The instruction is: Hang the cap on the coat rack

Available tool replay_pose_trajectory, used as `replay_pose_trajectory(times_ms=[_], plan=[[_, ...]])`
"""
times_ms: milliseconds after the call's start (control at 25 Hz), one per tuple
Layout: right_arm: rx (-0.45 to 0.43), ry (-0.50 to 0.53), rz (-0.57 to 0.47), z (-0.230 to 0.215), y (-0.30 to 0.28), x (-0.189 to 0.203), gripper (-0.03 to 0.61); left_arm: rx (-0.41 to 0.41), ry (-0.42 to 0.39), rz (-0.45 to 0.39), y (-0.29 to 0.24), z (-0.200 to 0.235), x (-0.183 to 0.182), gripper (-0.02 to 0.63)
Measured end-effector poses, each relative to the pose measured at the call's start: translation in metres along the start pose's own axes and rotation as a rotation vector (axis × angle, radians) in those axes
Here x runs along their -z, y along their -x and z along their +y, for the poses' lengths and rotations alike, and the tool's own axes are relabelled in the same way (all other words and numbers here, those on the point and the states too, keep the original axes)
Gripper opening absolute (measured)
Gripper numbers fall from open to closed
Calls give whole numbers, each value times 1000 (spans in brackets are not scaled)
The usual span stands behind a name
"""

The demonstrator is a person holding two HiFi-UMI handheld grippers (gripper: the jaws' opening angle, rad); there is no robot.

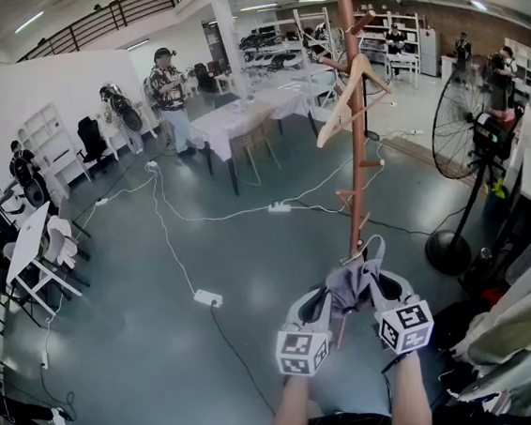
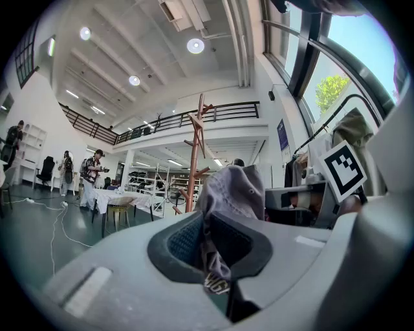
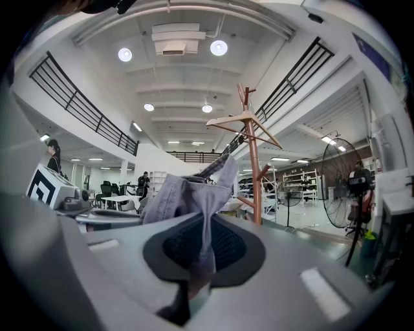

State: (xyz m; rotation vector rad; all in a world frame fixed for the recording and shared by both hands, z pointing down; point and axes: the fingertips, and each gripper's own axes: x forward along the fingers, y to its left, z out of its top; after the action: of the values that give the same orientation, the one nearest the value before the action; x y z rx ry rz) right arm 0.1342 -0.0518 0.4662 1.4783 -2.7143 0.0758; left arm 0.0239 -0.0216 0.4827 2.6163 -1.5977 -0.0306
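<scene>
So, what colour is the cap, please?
The cap is greyish lavender; right gripper view shows it best.

The cap is between the left gripper and the right gripper, pinched in both, just before the foot of the coat rack. A hanger sits higher on the rack. A fan stands at the right, and a table behind at the left.

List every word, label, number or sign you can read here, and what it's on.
Nothing reads clearly.
Tag on the cap, in the left claw: pale letters, too blurred to read.
Blue wall sign: too small to read.
Marker cube: black-and-white pattern, no words.
</scene>
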Motion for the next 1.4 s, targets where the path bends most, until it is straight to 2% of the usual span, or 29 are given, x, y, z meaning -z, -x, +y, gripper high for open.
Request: replay_pose_trajectory(times_ms=[400, 640, 800, 1000, 1400], plan=[[-4, -27, -20, -8, -10, 3, 21, -2, 9, 19, -7, -1, 7, 41], [-59, -40, 1, 5, -43, 18, 21, -55, 13, 59, -11, 30, 20, 41], [-55, -38, 10, -4, -64, 18, 21, -57, 22, 67, -31, 45, 23, 41], [-24, -47, 5, -25, -95, 10, 21, -12, 13, 75, -65, 60, 18, 42], [14, -54, 62, -53, -175, 19, 21, 21, 51, 112, -131, 119, 29, 41]])
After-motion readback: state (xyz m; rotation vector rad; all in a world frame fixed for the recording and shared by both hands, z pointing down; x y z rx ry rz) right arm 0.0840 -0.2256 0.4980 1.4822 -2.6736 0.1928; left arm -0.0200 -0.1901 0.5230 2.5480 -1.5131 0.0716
